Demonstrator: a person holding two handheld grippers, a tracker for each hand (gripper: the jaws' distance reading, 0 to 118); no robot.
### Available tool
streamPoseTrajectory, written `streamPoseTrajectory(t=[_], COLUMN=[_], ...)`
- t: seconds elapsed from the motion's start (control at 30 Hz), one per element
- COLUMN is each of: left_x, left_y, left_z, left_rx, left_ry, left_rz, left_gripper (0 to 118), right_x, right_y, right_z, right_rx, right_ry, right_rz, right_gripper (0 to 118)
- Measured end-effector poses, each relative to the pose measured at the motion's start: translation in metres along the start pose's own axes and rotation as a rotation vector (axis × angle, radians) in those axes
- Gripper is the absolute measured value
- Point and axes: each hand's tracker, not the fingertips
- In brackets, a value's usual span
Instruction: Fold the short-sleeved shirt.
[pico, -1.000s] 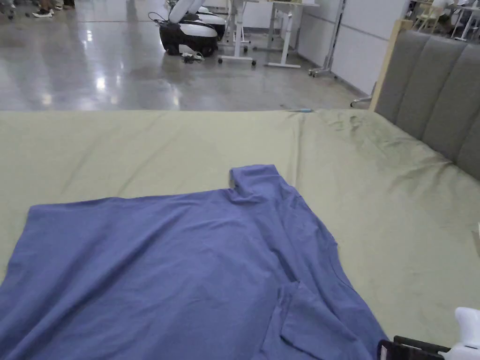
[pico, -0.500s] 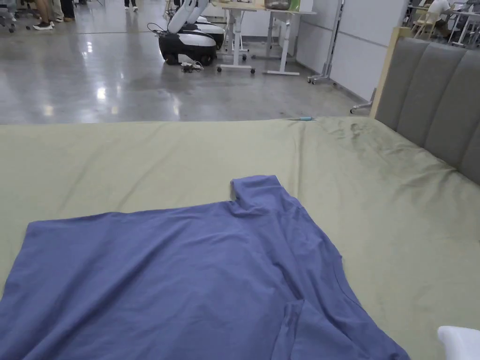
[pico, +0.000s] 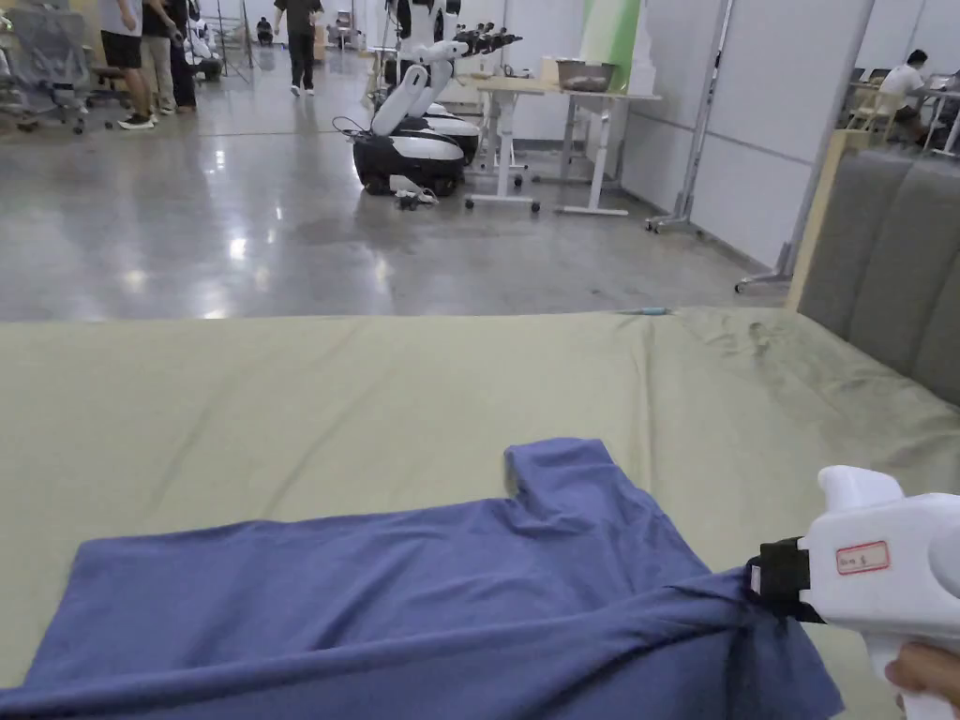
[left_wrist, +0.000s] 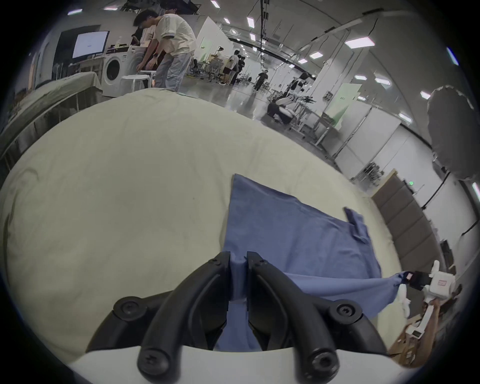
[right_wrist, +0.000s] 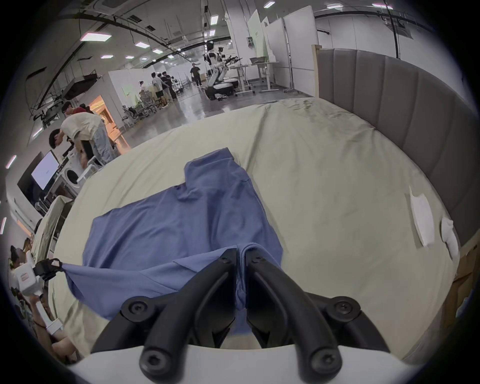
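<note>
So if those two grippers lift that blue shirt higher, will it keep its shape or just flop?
Probably flop: the blue shirt already sags between the left gripper and right gripper. It looks thin and light, bunching into folds at each pinch. It likely drags on the green sheet rather than sliding freely.

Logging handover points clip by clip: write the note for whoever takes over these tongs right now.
Left tongs: shut on the near edge of the blue shirt.
Right tongs: shut on the same near edge, at the other end.
Shirt: the far part lies flat on the green sheet, one sleeve pointing away; the near edge is lifted and stretched between the two tongs.
Done: both grasps made, edge raised.
Left: probably carry the edge over to make the first fold, then the rest.
</note>
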Motion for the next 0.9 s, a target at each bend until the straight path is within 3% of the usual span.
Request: streamPoseTrajectory(t=[0.1,0.27,0.33,0.4,0.5,0.53,0.57,0.6,0.63,0.67,0.73,0.77,0.8,0.83,0.87,0.9], left_x=[0.005,-0.007,-0.013,-0.02,-0.023,-0.024,-0.026,-0.029,-0.031,-0.034,-0.039,-0.042,-0.045,-0.047,-0.049,-0.053], left_y=[0.005,-0.005,-0.012,-0.02,-0.017,-0.015,-0.012,-0.011,-0.012,-0.013,-0.021,-0.028,-0.036,-0.043,-0.053,-0.064], left_z=[-0.031,-0.062,-0.07,-0.075,-0.056,-0.044,-0.03,-0.013,0.004,0.02,0.053,0.068,0.078,0.086,0.091,0.097], left_rx=[-0.045,-0.104,-0.123,-0.145,-0.076,-0.065,-0.061,-0.062,-0.065,-0.063,-0.024,-0.019,-0.018,-0.018,-0.037,-0.057], left_ry=[0.063,0.099,0.113,0.105,0.041,0.005,-0.042,-0.09,-0.131,-0.152,-0.164,-0.162,-0.159,-0.152,-0.115,-0.072], left_rz=[-0.062,-0.04,-0.03,-0.005,0.049,0.061,0.074,0.09,0.101,0.102,0.101,0.097,0.095,0.096,0.133,0.175], left_gripper=[14,14,14,14,15,21,38,75,102,114,114,111,87,38,0,0], right_x=[-0.004,0.004,0.007,0.01,0.015,0.017,0.02,0.022,0.016,0.016,0.014,0.014,0.013,0.012,0.011,0.006], right_y=[0.013,0.017,0.014,0.006,0.003,0.003,0.002,-0.001,-0.009,-0.017,-0.036,-0.051,-0.063,-0.075,-0.09,-0.103], right_z=[-0.041,-0.098,-0.114,-0.126,-0.123,-0.114,-0.101,-0.084,-0.059,-0.043,-0.012,0.003,0.013,0.02,0.028,0.032], right_rx=[-0.039,-0.124,-0.142,-0.139,-0.055,-0.027,0.016,0.07,0.111,0.128,0.119,0.085,0.033,-0.008,-0.034,-0.029], right_ry=[-0.029,-0.066,-0.073,-0.072,-0.043,-0.027,-0.003,0.029,0.064,0.085,0.1,0.1,0.092,0.08,0.071,0.029], right_rz=[0.002,-0.023,-0.029,-0.043,-0.126,-0.155,-0.18,-0.186,-0.167,-0.137,-0.068,-0.034,-0.003,0.016,0.042,0.039], right_gripper=[6,7,23,62,69,72,76,80,83,86,90,90,82,57,9,2])
